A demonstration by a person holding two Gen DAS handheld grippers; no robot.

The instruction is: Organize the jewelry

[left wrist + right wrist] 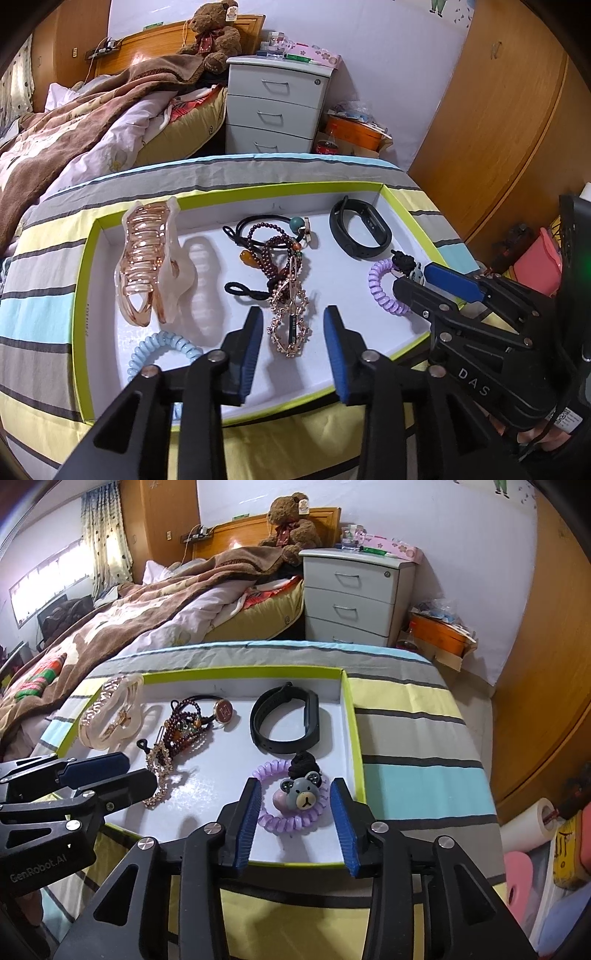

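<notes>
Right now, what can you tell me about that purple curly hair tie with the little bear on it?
The purple spiral hair tie is a glossy plastic-looking coil forming a loose ring, lying flat on the white floor of the green-rimmed tray near its right wall. A grey bear face charm with dark ears sits on top, beside a pinkish bead, and a black knotted tie touches its far side. The right claw stands open around it, pads not touching.

shallow box lid (88,288) on striped cloth (40,306); inside, left to right: large hair claw (147,258), bead bracelets (273,251) behind rhinestone clip (291,321), wristband (360,230) at far right, coil tie with bear charm (295,797) before it.
</notes>
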